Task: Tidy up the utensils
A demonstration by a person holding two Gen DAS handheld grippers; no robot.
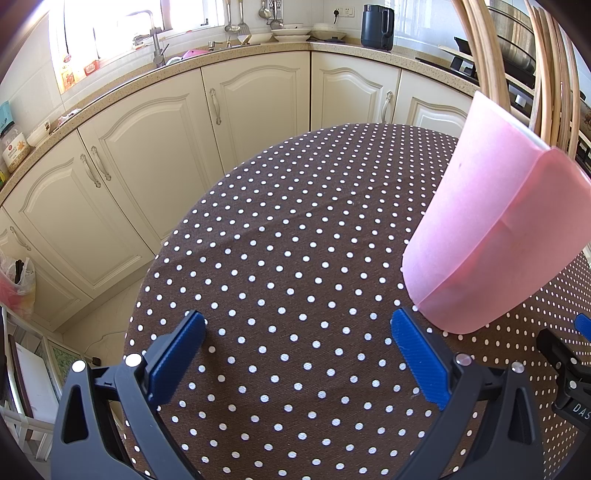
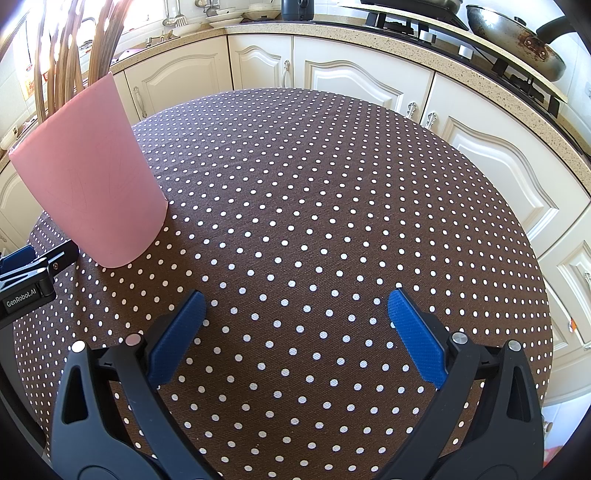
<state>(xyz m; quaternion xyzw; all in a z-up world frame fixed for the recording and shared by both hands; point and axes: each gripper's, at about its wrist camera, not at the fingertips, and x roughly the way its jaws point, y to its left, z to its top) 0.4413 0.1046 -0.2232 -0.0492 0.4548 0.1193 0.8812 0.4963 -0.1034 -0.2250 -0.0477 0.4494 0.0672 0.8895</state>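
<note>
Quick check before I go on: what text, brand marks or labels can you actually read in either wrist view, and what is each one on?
"GenRobot.AI": on the black body of the left gripper, seen at the left edge of the right wrist view.
"DAS": cut off by the frame edge, on the black body of the right gripper, in the left wrist view.
Jar label on the counter: too small to read.
Packets on the windowsill: blurred, unreadable.

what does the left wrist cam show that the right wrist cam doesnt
Only the left wrist view shows the sink tap and a plastic bag on the floor. Only the right wrist view shows the wok on the stove. Both show the pink holder with chopsticks, the dotted tablecloth, the dark kettle, and an open, empty left claw and right claw.
</note>
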